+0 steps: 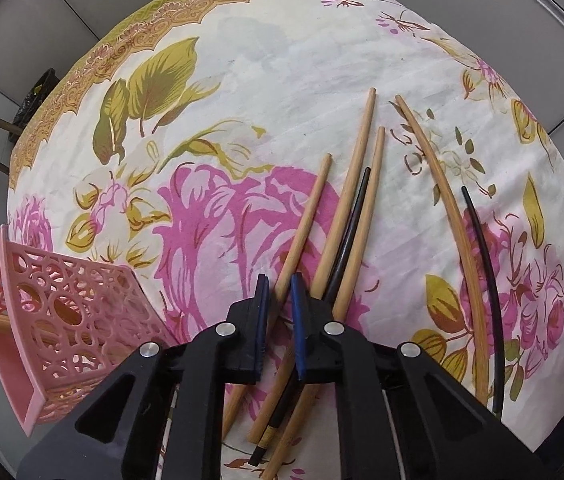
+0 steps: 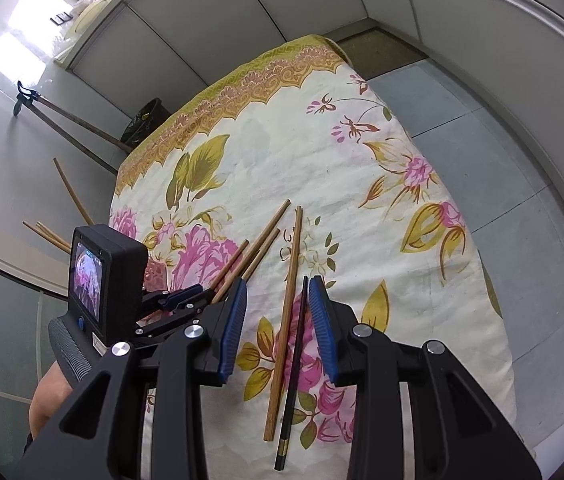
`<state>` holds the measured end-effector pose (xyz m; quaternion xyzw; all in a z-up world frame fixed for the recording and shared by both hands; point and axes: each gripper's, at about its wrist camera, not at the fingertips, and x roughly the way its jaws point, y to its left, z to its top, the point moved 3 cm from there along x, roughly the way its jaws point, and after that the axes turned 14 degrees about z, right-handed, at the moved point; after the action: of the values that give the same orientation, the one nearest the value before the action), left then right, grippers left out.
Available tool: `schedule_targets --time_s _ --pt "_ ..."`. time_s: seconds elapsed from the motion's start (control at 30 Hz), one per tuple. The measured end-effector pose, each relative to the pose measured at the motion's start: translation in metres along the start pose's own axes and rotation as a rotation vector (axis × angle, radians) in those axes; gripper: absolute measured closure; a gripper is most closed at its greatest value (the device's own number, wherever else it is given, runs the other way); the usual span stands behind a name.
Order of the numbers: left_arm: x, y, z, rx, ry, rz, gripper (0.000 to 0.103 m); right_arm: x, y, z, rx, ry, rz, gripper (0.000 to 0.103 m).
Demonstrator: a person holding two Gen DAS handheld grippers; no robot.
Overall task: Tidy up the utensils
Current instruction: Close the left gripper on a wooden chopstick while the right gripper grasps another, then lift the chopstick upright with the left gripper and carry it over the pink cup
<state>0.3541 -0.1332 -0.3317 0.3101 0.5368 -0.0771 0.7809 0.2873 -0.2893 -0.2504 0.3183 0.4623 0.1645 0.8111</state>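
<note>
Several wooden chopsticks and two black ones lie on a floral tablecloth (image 1: pixel 265 80). My left gripper (image 1: pixel 279 284) has its jaws narrowly apart around one wooden chopstick (image 1: pixel 306 220) of a crossed bundle with a black chopstick (image 1: pixel 352 224); I cannot tell if it grips. My right gripper (image 2: pixel 277 284) is open above a separate wooden chopstick (image 2: pixel 288 308) and a black chopstick (image 2: pixel 296 352); these also show in the left wrist view as a wooden chopstick (image 1: pixel 448 216) and a black chopstick (image 1: pixel 486 276). A pink perforated holder (image 1: pixel 69 328) at the left holds chopsticks.
The table's edges drop to a grey tiled floor (image 2: pixel 502 168) on all sides. A black bin (image 2: pixel 143 120) and long-handled tools (image 2: pixel 69 120) stand beyond the far left corner. The left gripper's body with its screen (image 2: pixel 93 280) sits left of my right gripper.
</note>
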Motion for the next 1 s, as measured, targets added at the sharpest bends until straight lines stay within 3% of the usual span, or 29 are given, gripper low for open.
schedule_targets --time_s 0.07,0.13,0.23,0.37,0.47,0.67,0.77,1.0 --pt "-0.002 -0.004 0.000 -0.012 0.014 0.004 0.096 0.003 0.000 0.000 -0.004 0.012 -0.004 0.069" --pt "-0.005 -0.003 0.000 -0.054 0.022 -0.064 0.097 0.006 -0.001 -0.001 -0.006 0.025 -0.007 0.069" --pt "-0.016 -0.003 -0.001 -0.080 -0.002 -0.067 0.097 0.014 -0.003 -0.002 -0.013 0.048 -0.011 0.069" --pt "-0.035 0.006 -0.002 -0.146 -0.034 -0.129 0.097 0.038 0.000 -0.008 -0.051 0.123 -0.019 0.073" --pt "-0.053 0.017 -0.005 -0.194 -0.081 -0.152 0.097 0.060 0.007 -0.013 -0.082 0.181 -0.017 0.080" --pt "-0.101 0.046 -0.017 -0.291 -0.223 -0.186 0.097 0.095 0.002 -0.017 -0.090 0.251 -0.096 0.085" --pt "-0.116 0.059 -0.024 -0.326 -0.279 -0.197 0.097 0.102 -0.004 -0.018 -0.095 0.256 -0.167 0.088" --pt "-0.134 0.077 -0.030 -0.369 -0.345 -0.213 0.097 0.114 -0.003 -0.016 -0.125 0.270 -0.235 0.089"
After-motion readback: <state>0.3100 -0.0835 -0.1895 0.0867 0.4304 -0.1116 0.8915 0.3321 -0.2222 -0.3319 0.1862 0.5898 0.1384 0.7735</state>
